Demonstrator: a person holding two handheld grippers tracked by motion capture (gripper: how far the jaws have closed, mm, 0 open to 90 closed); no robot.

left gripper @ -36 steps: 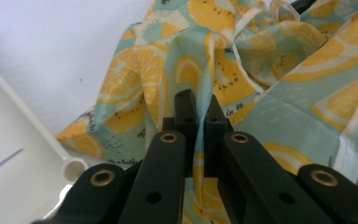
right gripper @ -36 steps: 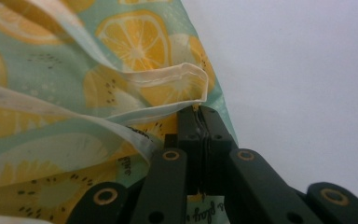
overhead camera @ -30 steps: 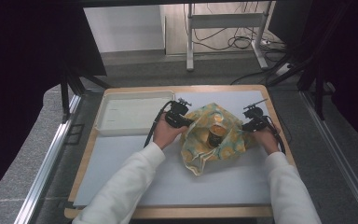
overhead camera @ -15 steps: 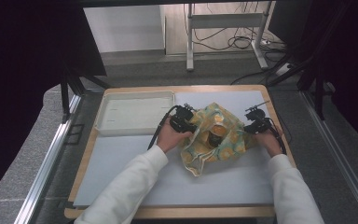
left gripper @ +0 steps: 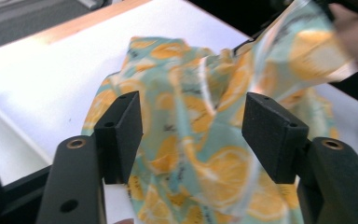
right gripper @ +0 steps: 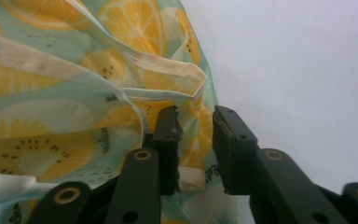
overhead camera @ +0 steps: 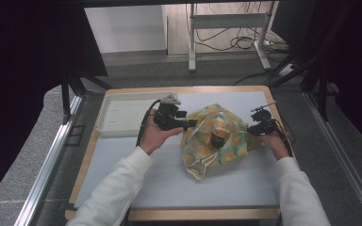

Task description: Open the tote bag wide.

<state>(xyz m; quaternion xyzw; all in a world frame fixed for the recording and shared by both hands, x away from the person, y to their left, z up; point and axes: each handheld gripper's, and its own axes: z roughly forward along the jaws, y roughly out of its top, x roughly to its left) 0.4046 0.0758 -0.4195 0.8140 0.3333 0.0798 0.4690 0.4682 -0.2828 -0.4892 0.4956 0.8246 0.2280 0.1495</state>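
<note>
A soft bag (overhead camera: pixel 226 121) printed with orange and lemon slices lies on the white mat (overhead camera: pixel 193 183), and a dark jar (overhead camera: pixel 218 140) stands inside its open mouth. My left gripper (overhead camera: pixel 191 123) is at the bag's left edge. Its jaws have just been opening and now stand wide apart (left gripper: pixel 196 135), with the bag (left gripper: pixel 177 84) loose between and beyond them. My right gripper (overhead camera: pixel 250 129) is at the bag's right edge. Its jaws (right gripper: pixel 196 140) have just been opening too; a narrow gap shows, with the bag's hem (right gripper: pixel 74 93) lying in it.
A shallow white tray (overhead camera: pixel 122 117) sits at the mat's back left, just behind my left hand. The wooden table edge (overhead camera: pixel 202 214) frames the mat. Beyond the table are a metal stand and cables on the floor.
Both grippers were shut on the bag's edges and have let go. My left hand has lifted a little beside the bag. The right hand has stayed put.
</note>
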